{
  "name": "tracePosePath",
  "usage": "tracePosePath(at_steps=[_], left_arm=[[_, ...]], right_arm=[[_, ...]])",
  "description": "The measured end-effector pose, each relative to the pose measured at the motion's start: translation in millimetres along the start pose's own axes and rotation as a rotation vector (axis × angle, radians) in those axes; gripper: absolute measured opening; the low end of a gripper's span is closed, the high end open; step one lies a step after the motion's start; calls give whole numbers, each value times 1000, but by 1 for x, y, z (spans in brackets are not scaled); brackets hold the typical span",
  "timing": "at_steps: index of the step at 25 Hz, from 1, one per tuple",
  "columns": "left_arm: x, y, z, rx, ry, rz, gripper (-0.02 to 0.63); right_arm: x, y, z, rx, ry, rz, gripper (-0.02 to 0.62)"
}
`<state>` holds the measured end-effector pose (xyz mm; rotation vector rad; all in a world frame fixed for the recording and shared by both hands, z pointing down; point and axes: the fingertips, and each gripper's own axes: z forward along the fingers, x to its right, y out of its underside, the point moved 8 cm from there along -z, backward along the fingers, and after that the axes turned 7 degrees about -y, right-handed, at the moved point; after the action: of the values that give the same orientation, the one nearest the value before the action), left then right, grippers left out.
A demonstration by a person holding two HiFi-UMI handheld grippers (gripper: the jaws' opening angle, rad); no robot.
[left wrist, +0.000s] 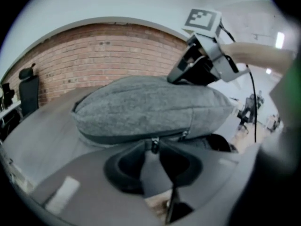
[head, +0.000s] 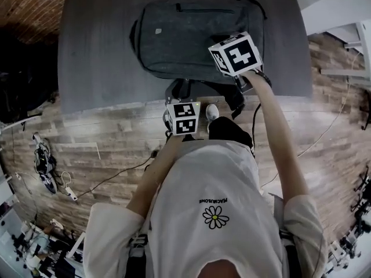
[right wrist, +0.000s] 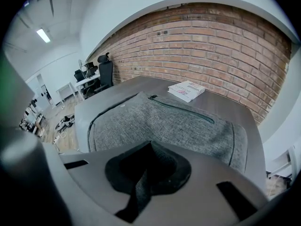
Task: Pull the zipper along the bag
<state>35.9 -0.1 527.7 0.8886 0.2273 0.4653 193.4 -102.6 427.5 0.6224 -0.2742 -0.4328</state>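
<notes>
1. On the table (head: 93,62) the bag (head: 191,36) lies flat, its near side close to the edge where the person stands. Dark straps (head: 182,88) hang over that edge.
2. At the bag's near side the left gripper (left wrist: 151,149) sits low, level with the zipper (left wrist: 117,138), a dark line along the side seam.
3. Its jaws stand narrow, partly apart. The pull (left wrist: 154,144) sits between the tips. A sliver of gap shows beside it, and no clamp on it is evident.
4. A second pull (left wrist: 185,134) sits on the same zipper, just beside the first, toward the right gripper's end of the bag.
5. On the bag's top, at its near right corner, the right gripper (right wrist: 148,147) points steeply down. Its jaws are together and pinch a fold of the bag's grey fabric.
6. A pocket zip (right wrist: 183,109) runs across the top face and looks closed.
7. A book (right wrist: 186,90) lies on the table beyond the bag, apart from it. A brick wall (right wrist: 211,36) stands behind.
</notes>
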Motion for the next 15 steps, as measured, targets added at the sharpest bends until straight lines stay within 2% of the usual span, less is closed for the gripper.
tracePosePath(at_steps=[2,5,11,12,15], left_arm=[[2,7,2,1,-10,66,8],[4,12,3,11,-25,131,6],[7,15,-11,33,-3,88,5],[11,14,-11,35,7,104,5],[32,7,-6,36,55,219,5]], right_arm=[[-2,3,1,8,8,-7,2],[-2,6,3,23,-7,-10,2],[3,1,5,18,-88,16,1],[3,1,5,12,-93,19,0],[4,0,7,1,-99,22,0]])
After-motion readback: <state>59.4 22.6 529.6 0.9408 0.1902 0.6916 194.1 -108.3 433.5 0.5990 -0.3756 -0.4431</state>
